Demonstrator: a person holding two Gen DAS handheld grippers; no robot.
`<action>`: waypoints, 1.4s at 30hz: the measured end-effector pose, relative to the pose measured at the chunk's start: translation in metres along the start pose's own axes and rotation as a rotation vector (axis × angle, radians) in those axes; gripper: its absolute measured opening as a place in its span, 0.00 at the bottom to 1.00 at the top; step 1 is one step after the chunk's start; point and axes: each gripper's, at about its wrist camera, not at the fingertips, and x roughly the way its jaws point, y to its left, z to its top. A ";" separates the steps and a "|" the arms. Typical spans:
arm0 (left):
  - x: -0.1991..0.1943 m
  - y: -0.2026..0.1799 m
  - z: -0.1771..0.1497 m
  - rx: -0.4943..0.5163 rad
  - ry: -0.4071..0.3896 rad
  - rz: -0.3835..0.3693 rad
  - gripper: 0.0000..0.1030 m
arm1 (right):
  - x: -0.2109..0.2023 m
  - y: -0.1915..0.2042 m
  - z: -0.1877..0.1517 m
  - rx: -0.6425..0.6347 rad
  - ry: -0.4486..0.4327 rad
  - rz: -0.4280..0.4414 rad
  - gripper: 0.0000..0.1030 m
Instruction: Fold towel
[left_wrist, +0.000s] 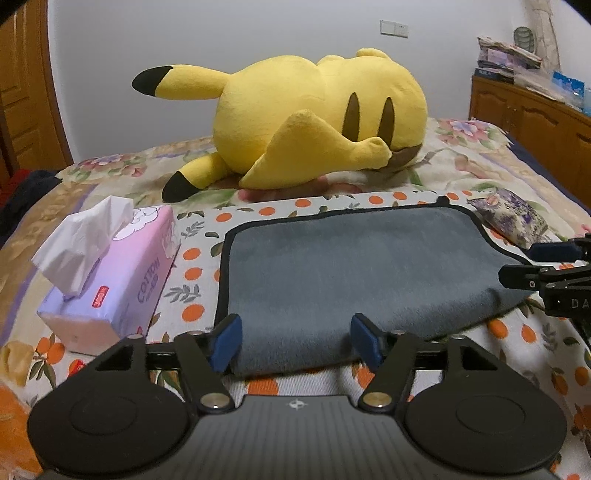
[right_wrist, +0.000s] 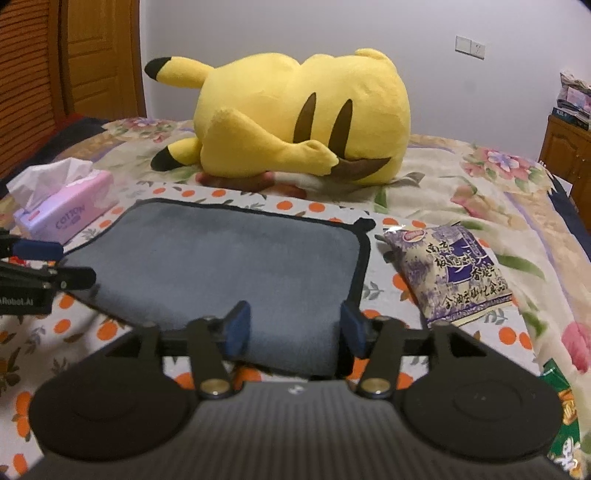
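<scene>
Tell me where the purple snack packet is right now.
The purple snack packet lies on the bedspread just off the right edge of the grey towel, in front of the yellow plush; the left wrist view catches it at far right.

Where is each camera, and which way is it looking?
Left wrist: on the left gripper, low at the towel's near-left edge, facing the yellow plush; its open blue pads show, with the right gripper beside it.
Right wrist: on the right gripper, at the near-right edge, facing likewise; its open pads show.
Both share towel, plush, tissue box, snack bag.
</scene>
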 end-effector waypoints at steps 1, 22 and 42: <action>-0.002 0.000 -0.001 0.003 0.000 0.002 0.70 | -0.004 0.001 -0.001 -0.002 -0.004 0.002 0.65; -0.074 -0.014 -0.028 0.030 -0.022 -0.019 0.99 | -0.070 0.005 -0.020 0.023 -0.050 -0.027 1.00; -0.139 -0.033 -0.038 0.046 -0.038 -0.017 1.00 | -0.132 0.011 -0.029 0.063 -0.078 -0.036 1.00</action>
